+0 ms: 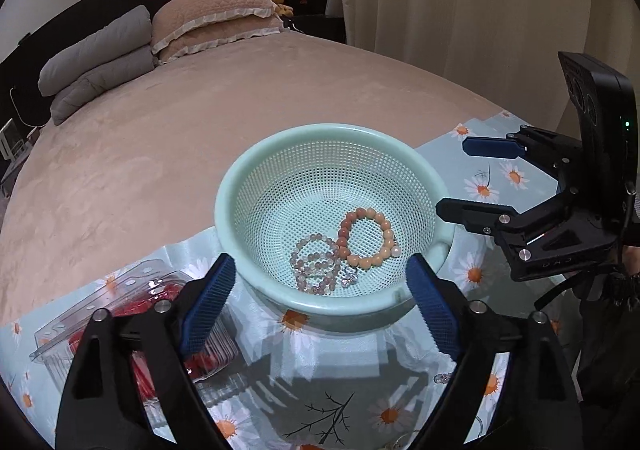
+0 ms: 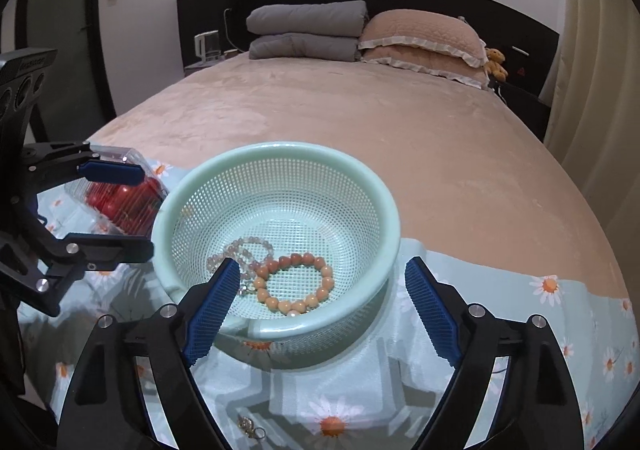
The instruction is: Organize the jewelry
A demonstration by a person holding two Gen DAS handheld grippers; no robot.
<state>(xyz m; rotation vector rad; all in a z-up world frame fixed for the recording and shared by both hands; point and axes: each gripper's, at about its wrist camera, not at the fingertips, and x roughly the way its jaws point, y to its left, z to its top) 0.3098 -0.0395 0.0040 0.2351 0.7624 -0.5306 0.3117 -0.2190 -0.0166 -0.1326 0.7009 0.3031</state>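
A: In the mint-green perforated basket (image 1: 280, 185), what is seen?

B: An orange bead bracelet (image 1: 366, 238) is laid flat as a ring, touching a coiled pale pink bead bracelet (image 1: 316, 266). No long axis is shown.

A: And the tools?

B: The left gripper (image 1: 320, 302) and right gripper (image 2: 316, 302) are both held wide apart, nothing gripped.

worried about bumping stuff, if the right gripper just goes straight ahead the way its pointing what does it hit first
Most likely the near rim of the mint green colander, which sits straight ahead of the open right gripper. Just beyond it lies the peach bead bracelet. Depth is unclear, so it might clear the rim.
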